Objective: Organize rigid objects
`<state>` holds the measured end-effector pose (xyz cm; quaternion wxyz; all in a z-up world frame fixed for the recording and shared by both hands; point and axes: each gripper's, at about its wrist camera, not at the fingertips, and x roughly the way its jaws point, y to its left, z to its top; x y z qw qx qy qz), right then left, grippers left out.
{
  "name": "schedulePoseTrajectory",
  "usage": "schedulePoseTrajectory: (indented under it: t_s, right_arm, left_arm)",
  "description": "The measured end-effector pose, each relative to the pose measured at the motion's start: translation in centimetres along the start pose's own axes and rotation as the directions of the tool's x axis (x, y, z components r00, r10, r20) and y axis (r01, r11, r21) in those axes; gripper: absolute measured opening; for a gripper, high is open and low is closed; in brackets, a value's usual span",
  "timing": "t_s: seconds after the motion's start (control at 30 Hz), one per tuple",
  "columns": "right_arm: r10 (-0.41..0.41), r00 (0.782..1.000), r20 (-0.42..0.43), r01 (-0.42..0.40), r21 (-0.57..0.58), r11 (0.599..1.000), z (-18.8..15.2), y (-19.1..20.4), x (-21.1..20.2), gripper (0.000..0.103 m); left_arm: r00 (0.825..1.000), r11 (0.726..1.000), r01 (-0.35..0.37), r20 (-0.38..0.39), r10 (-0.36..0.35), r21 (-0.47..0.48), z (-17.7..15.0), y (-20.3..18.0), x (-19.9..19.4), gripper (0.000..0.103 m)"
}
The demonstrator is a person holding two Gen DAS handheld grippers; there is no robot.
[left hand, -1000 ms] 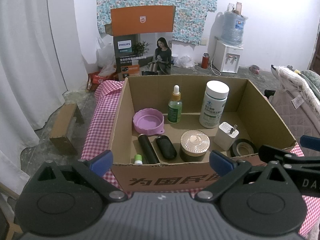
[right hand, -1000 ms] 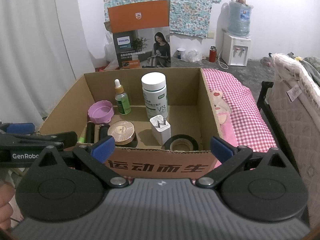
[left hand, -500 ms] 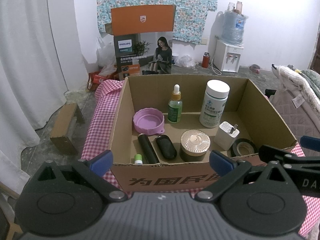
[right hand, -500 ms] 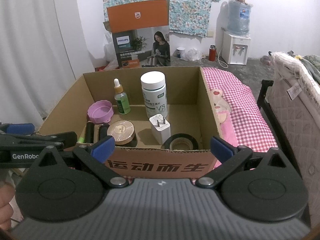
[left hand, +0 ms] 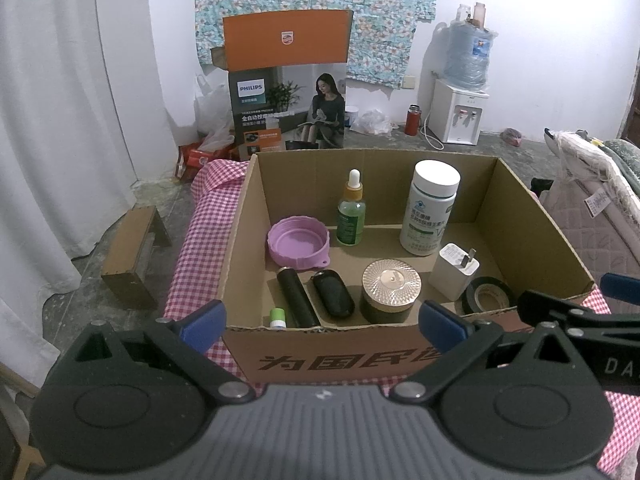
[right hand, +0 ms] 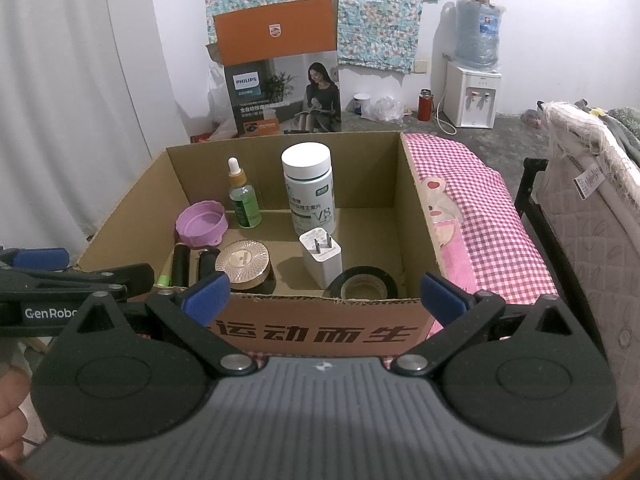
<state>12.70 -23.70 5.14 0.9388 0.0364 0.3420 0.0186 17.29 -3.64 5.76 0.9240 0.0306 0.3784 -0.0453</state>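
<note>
- Nothing has shifted over the last second: both grippers, left gripper (left hand: pixel 320 324) and right gripper (right hand: pixel 326 292), hover with fingers wide, empty.
- Bottle (left hand: pixel 430 208) at twelve o'clock, tape (left hand: pixel 488 296) at four, all inside the box (left hand: pixel 320 360): sorted already, or awaiting sorting.

We found the cardboard box (right hand: pixel 280 328) open on top. Its right part held bare floor (right hand: pixel 376 236) beside the white bottle (right hand: pixel 310 192), charger (right hand: pixel 322 254) and tape roll (right hand: pixel 362 286). The left part was crowded: purple lid (left hand: pixel 298 242), dropper bottle (left hand: pixel 351 212), gold-topped jar (left hand: pixel 391 286), dark tubes (left hand: pixel 296 298).
</note>
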Motion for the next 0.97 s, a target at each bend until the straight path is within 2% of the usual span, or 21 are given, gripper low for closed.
schedulePoseTrajectory:
  t_s: [0.97]
  right_arm:
    - [-0.001,1.0,0.001,0.001,0.005,1.0,0.08,0.09,-0.09,0.102]
  left_arm:
    - [1.0,1.0,-0.008,0.004,0.008,0.001,0.09,-0.17,-0.23,0.103]
